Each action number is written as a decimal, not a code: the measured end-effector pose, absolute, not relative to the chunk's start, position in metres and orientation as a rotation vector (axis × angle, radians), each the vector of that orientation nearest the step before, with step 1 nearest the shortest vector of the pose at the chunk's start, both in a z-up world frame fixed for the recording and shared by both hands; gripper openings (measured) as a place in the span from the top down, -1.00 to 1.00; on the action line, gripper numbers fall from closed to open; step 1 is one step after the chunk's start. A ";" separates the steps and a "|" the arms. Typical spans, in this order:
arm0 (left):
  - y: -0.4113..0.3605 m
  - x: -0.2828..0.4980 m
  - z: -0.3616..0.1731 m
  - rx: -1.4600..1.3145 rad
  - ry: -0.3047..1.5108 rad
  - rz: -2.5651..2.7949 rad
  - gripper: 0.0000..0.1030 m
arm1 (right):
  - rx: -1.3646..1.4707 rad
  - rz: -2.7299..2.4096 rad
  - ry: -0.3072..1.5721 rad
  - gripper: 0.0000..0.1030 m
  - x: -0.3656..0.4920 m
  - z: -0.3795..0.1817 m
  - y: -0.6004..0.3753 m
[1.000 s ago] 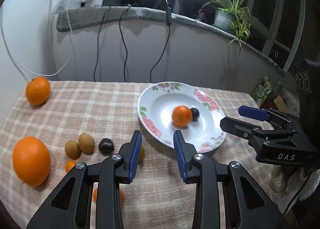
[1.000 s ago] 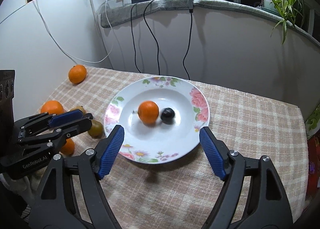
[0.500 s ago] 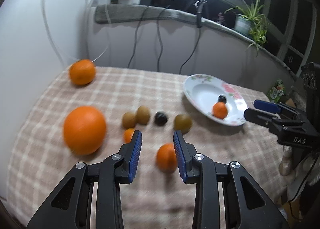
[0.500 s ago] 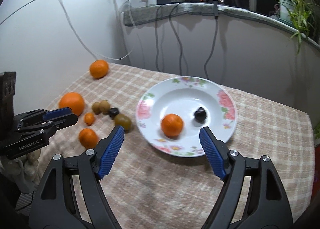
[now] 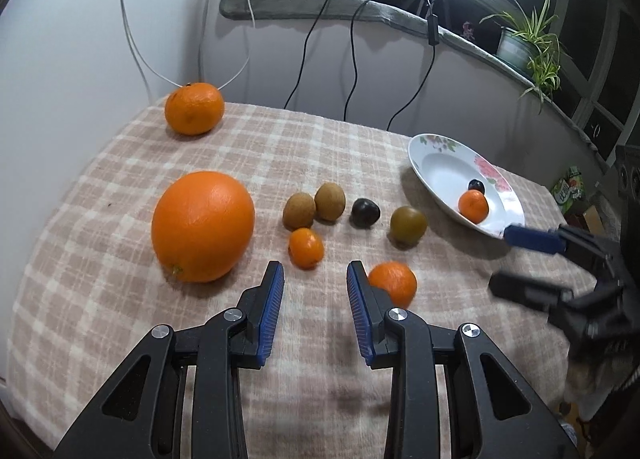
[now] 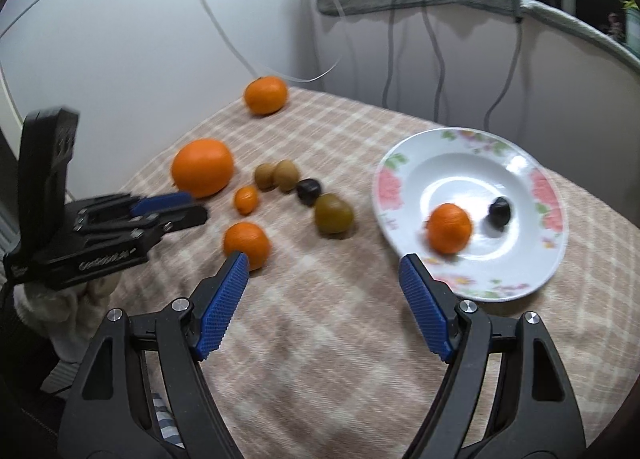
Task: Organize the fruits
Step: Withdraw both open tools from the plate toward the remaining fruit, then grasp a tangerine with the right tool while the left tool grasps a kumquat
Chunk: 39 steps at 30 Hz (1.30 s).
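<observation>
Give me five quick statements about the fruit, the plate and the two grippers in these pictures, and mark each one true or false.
1. The white floral-rimmed plate holds two fruits, a small orange mandarin and a dark round plum. True.
2. The left gripper is clamped on a fruit. False: it is open and holds nothing.
3. The large smooth orange lies on the checked tablecloth, not on the plate. True.
4. The right gripper carries the olive-green round fruit. False: it is open and empty, and that fruit sits on the cloth.
5. Two brown kiwis rest inside the plate. False: they lie side by side on the cloth, left of the plate.
</observation>
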<state>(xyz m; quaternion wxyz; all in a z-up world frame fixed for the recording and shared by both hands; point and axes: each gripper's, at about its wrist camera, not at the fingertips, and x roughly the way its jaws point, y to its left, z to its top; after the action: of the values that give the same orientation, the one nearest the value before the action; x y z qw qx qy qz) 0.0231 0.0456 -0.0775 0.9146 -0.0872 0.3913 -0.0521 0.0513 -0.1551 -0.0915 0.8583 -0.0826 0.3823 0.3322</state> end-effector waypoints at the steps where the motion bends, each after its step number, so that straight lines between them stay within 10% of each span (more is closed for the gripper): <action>1: 0.046 0.026 -0.079 -0.181 0.809 -0.110 0.39 | -0.177 0.713 0.810 -0.51 0.051 -0.094 -0.151; 39: 0.055 0.070 -0.106 -0.234 0.909 -0.152 0.59 | -0.241 0.880 0.915 0.21 0.066 -0.131 -0.082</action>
<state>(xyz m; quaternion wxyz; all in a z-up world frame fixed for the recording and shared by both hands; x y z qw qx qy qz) 0.0699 0.0552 -0.1057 0.8892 -0.1129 0.4374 -0.0731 0.0661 -0.0819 -0.1307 0.7984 -0.1121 0.4262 0.4102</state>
